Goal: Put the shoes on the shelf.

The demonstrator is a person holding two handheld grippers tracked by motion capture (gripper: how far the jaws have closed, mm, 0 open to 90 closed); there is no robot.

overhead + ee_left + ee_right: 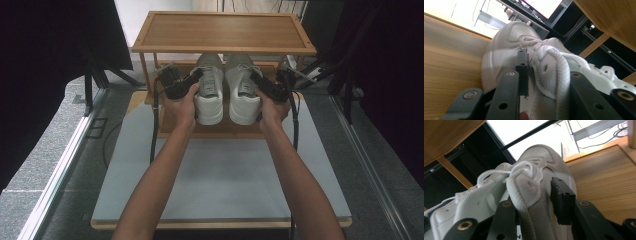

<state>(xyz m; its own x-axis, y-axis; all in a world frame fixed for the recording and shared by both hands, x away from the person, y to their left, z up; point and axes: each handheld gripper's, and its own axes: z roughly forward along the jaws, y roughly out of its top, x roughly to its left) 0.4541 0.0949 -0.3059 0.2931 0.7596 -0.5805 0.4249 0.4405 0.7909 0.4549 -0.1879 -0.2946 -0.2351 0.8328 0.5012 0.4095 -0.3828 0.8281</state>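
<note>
Left shoe: a white sneaker [209, 95] stands on the lower shelf [225, 129] of a wooden rack [222, 32], toe pointing away from the person, heel near the shelf's front edge.
Right shoe: a second white sneaker [244, 95] stands just beside the first, side by side with it and facing the same way.
Rack: its top board spreads above the shoes and covers their toes in the high view; the rack stands at the far end of a pale grey table [220, 185].
Left gripper: the left gripper [192, 82], held in the person's left hand [181, 105], sits at the outer side of the left shoe near its collar. In the left gripper view [544, 75] the shoe's padded side wall and laces lie between the two black jaws. The jaws stand partly open; one pad lies close against the shoe's outer side, but I cannot tell whether it presses.
Right gripper: the right gripper [261, 84], in the right hand [272, 109], sits at the outer side of the right shoe. In the right gripper view [536, 200] the shoe's side wall is between the jaws, which stand partly open, the outer pad just off the leather.
Shoes' footing: both soles rest flat on the shelf.
</note>
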